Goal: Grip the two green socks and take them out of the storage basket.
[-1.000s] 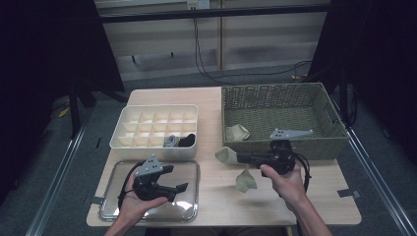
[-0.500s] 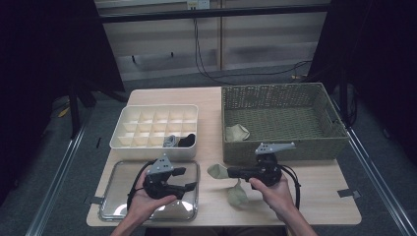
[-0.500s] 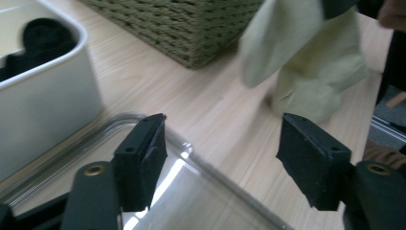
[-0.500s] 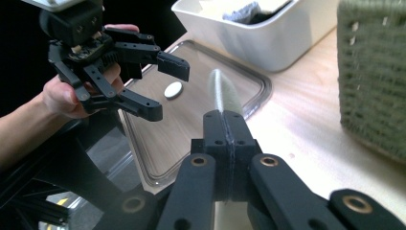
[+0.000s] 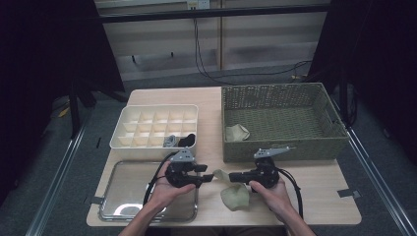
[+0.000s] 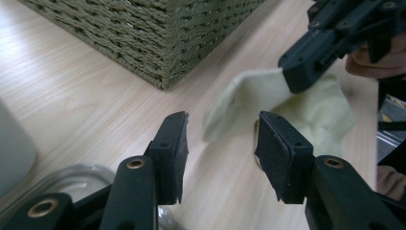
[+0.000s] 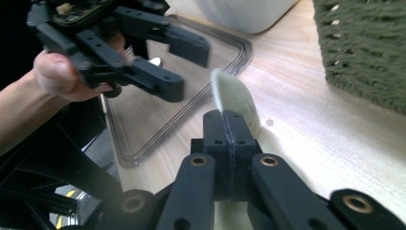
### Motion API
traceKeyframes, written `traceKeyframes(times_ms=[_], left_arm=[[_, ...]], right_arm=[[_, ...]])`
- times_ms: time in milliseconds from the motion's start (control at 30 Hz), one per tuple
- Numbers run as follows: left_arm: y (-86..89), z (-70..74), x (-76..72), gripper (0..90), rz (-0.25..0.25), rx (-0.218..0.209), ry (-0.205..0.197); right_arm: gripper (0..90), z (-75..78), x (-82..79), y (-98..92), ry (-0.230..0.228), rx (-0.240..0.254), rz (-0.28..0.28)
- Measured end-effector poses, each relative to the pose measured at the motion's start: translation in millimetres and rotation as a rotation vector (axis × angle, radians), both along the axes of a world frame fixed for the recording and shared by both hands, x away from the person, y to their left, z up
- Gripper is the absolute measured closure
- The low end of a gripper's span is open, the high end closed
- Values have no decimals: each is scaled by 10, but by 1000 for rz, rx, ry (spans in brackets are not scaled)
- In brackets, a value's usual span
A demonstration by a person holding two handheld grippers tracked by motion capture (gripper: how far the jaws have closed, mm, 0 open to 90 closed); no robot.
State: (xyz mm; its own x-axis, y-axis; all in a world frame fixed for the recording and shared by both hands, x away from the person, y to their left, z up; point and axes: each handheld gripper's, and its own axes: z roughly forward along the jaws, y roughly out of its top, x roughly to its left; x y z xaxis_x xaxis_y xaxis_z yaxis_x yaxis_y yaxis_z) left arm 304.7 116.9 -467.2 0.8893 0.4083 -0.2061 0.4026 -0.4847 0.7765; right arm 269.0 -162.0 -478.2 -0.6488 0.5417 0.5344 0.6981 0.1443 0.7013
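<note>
We hold the pale green sock (image 5: 235,192) on the table (image 5: 314,196) near its front edge, between the metal tray (image 5: 123,196) and the wicker basket (image 5: 280,118). Our right gripper (image 5: 231,177) has its jaws pressed together on one edge of the sock, which hangs down to the wood. Our left gripper (image 5: 210,177) has just been closing; its jaws are half spread, and the sock's free end lies just ahead of them, not yet touched. We should advance a little, so the pads take the cloth fully before squeezing. Farther away stands the divided white box (image 5: 155,125), and another sock (image 5: 237,132) lies in the basket.
</note>
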Motion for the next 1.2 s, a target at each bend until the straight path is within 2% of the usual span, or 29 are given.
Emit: traceKeyframes(times_ms=[100, 167, 200, 233, 267, 300, 333, 367, 400, 467, 500, 533, 767, 900, 933, 967, 1000, 1033, 1100, 1200], left_arm=[[-63, -73, 68, 503, -10, -26, 28], [-99, -109, 96, 420, -10, -17, 19], [-126, -141, 122, 424, 1, -28, 26], [-133, -153, 135, 457, -12, -47, 44], [-133, -153, 135, 489, -12, -47, 44], [-164, -168, 130, 534, -36, -43, 50], [-164, -168, 130, 579, -36, -43, 50], [-191, -177, 103, 652, -58, -19, 48], [-197, -176, 95, 698, -70, -14, 53], [-200, -173, 85, 804, -70, -13, 51], [-194, -153, 64, 851, -84, -23, 66], [-191, -141, 50, 874, -80, -18, 68], [-108, -51, -73, 888, -119, 11, 95], [-71, -49, -113, 887, -119, -12, 126], [-51, -56, -127, 887, -112, -10, 127], [-2, -74, -117, 887, -103, -11, 143], [-2, -74, -117, 886, -103, -11, 143], [30, -89, -105, 886, -89, -18, 149], [86, -113, -79, 886, -69, -23, 156], [109, -117, -65, 884, -54, -25, 157]], right_arm=[[900, -12, 9, 5, 1, 1, 8], [900, -22, 17, -10, 5, 0, 1], [900, -27, 20, -19, 7, 2, 2], [900, -32, 22, -25, 10, 0, 1], [900, -32, 22, -25, 10, 0, 1], [900, -45, 20, -36, 11, 4, 9], [900, -45, 14, -39, 14, 5, 7], [900, -47, 14, -41, 13, 5, 9], [900, -47, 14, -43, 11, 4, 9], [900, -46, 16, -50, 12, 3, 3], [899, -48, 21, -59, 13, 0, 1], [898, -52, 27, -67, 9, -4, -6], [892, -76, 73, -99, -2, -54, -38], [863, -84, 89, -71, -14, -73, -57], [814, -86, 88, -64, -19, -84, -73], [775, -84, 82, -70, -21, -82, -68], [775, -84, 82, -70, -21, -82, -68], [686, -67, 51, -101, -19, -82, -89], [666, -51, 21, -137, -23, -76, -94], [625, -37, -55, -230, -21, -94, -116]])
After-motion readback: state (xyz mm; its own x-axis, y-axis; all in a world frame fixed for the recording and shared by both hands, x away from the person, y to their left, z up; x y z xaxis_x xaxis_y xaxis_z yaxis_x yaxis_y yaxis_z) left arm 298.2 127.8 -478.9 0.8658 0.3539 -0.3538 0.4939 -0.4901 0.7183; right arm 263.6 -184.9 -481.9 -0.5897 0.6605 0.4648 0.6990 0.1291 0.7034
